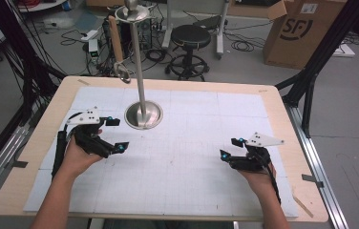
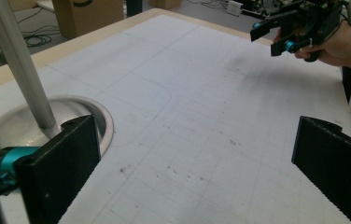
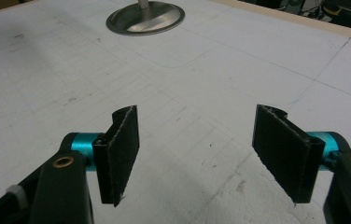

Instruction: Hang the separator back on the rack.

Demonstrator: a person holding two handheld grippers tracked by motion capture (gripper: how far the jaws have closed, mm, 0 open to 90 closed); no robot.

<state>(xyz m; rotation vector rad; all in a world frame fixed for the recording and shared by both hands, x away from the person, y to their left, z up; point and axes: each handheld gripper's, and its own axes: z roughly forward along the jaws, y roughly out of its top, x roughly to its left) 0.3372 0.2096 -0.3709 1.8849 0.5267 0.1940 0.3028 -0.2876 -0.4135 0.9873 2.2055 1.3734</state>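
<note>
Your left claw (image 1: pixel 116 134) and right claw (image 1: pixel 231 148) both hover released over the white gridded surface (image 1: pixel 177 167); the round silver metal stand base (image 1: pixel 143 116) sits just beside your left claw.

white gridded mat (image 1: pixel 177 157), silver stand (image 1: pixel 142 114), black jaws

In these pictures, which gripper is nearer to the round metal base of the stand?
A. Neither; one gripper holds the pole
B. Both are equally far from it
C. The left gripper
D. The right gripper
C: in the high view the left gripper is open just beside the round metal base, while the right gripper hovers open far across the white mat.
</note>
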